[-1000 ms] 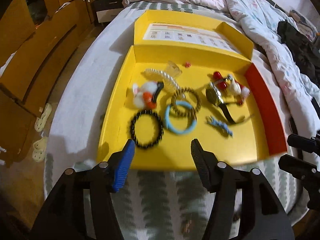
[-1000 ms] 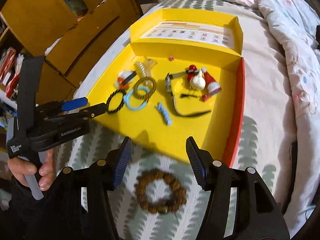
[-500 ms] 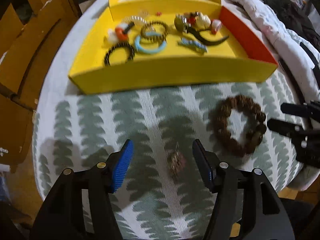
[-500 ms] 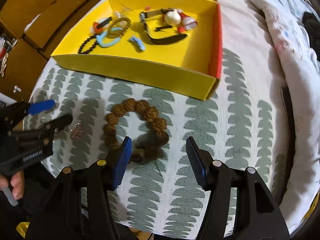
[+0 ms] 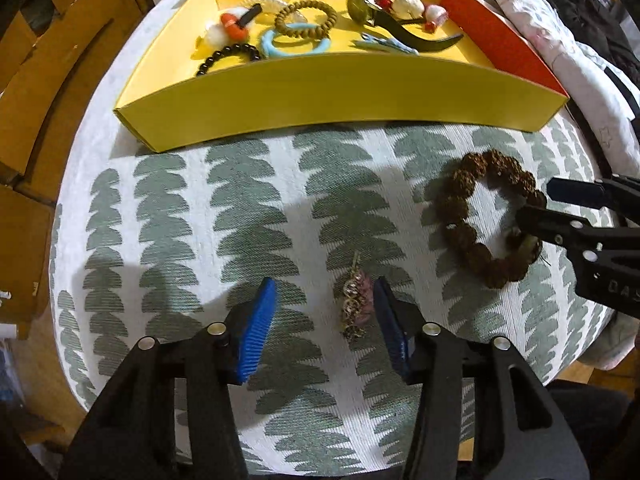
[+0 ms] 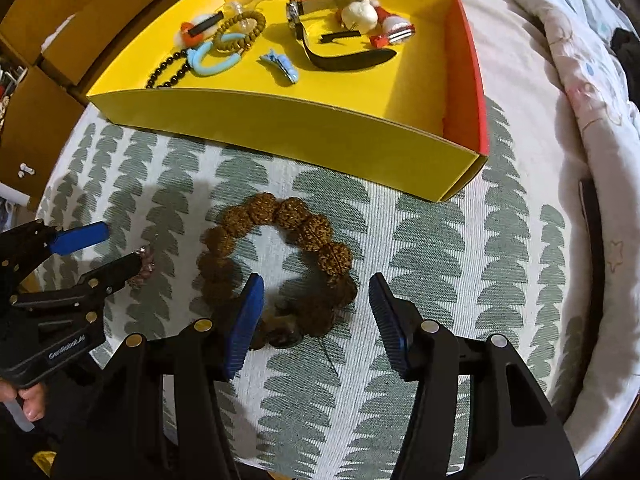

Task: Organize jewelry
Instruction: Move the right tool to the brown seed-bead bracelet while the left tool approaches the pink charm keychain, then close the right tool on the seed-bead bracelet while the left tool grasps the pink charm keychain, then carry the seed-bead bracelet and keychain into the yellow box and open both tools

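Down low over woven cloth printed with grey-green scalloped leaf columns on white, spread across a bed. Left tool spread apart, ribbed blue pads on black arms, straddling a small glittery clip of gold chain and pinkish stones, lying close against the right-side pad; contact hard to judge. Right tool likewise spread apart, set over the near arc of a bracelet of big, knobbly brown seed beads lying flat in a rough ring on the cloth, its left pad at the inner edge of the ring. Beyond, a shallow yellow cardboard tray with one red side wall, resting on the same cloth. Inside it: a glossy black bead bracelet, a smooth sky-blue bangle, a tan wooden-bead bracelet, a watch with a dark strap, a pale blue hair clip, white-and-red trinkets. Rumpled pale bedding off to the right, brown cardboard boxes to the left.
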Available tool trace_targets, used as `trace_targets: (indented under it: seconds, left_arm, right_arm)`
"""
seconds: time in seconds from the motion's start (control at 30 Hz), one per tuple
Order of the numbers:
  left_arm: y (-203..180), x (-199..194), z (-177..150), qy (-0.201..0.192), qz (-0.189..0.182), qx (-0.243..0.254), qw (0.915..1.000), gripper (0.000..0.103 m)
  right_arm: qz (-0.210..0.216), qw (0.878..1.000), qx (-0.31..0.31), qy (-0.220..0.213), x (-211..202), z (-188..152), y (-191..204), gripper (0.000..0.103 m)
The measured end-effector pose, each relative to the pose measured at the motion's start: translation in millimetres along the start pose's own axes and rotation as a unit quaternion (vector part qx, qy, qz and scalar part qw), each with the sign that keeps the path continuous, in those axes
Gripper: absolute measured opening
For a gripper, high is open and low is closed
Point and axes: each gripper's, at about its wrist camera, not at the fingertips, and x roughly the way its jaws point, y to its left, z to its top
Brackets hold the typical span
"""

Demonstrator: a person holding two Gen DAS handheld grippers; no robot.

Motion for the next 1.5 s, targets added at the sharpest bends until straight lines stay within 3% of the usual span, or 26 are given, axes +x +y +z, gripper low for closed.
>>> trace_targets:
  seconds: [0.57,0.73,0.9,1.1,1.33,1.5]
  left_arm:
    - [-14.5,24.2,-7.3,0.016,-0.005,0.018,0.9997,0.038]
    - [-18.2,26.7,-6.8,0.019,-0.011,0.018,0.9996,0.020]
    - [-20.1,26.9,-7.5,0.020,-0.020,0.016,0.9995,0.016]
    - [-15.0,22.0,-5.4,0.013,-0.030,0.006,0.9994,0.016]
    - [-0.9,-2.1,-3.0,-0.009,-0.047,-0.003,0.9988,0.016]
    - [10.6,-26.0,4.1,-0.041,-0.053,-0.021,0.9975,0.016]
  right_arm:
    - [-0.017,1.000,-0.006,0.017,23.7,-0.2,6.6,0.044]
    - [-0.018,1.000,-0.003,0.018,22.7,0.8,11.3,0.025]
    - [-0.017,1.000,0.000,0.014,19.6,0.5,11.7,0.020]
    - [0.016,1.000,0.008,0.002,4.3,-1.0,10.2,0.020]
    - [0.083,0.996,0.019,-0.041,-40.7,-2.1,5.3,0.020]
    - [0.113,0.991,0.025,-0.072,-68.8,5.5,0.6,0.020]
